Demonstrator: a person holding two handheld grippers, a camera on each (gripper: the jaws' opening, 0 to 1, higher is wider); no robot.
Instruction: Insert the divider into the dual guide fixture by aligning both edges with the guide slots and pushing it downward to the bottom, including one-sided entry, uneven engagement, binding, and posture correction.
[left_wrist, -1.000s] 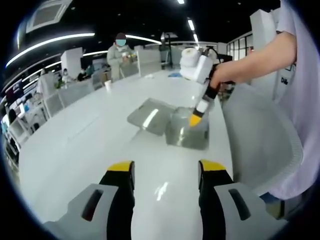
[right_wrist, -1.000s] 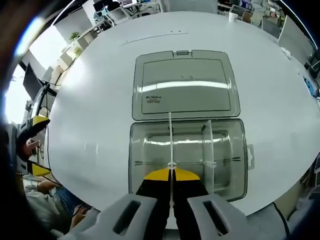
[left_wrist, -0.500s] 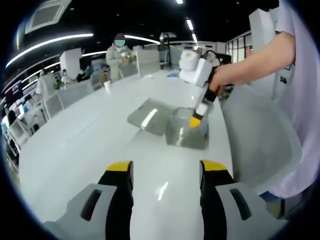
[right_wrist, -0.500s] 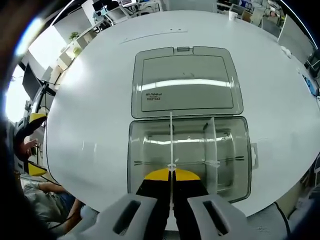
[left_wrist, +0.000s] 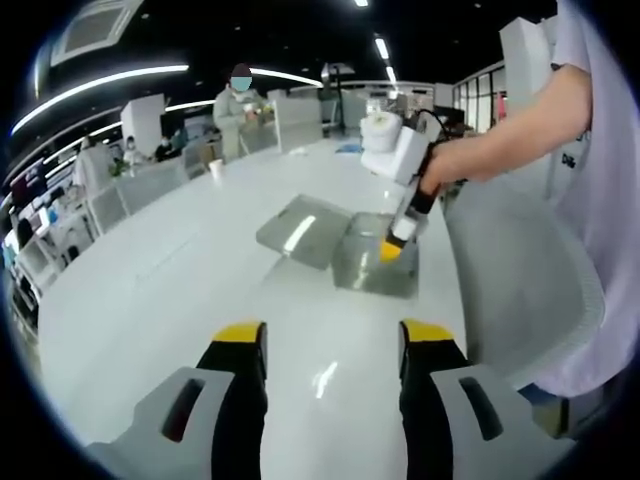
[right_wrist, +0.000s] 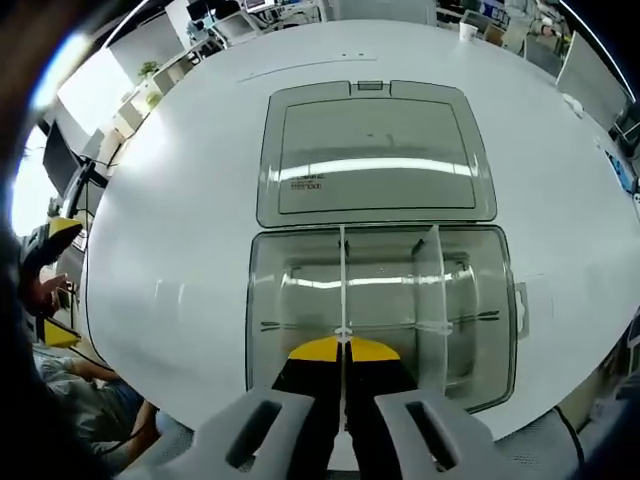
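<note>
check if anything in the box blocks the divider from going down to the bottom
Nothing visible does. The right tool grips the divider over the open box; a second divider stands apart, off to one side.

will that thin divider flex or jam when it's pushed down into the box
The divider looks thin and clear, so it probably flexes. Held at one edge by the right gripper, it may tilt and bind. The box looks light and could slide.
</note>
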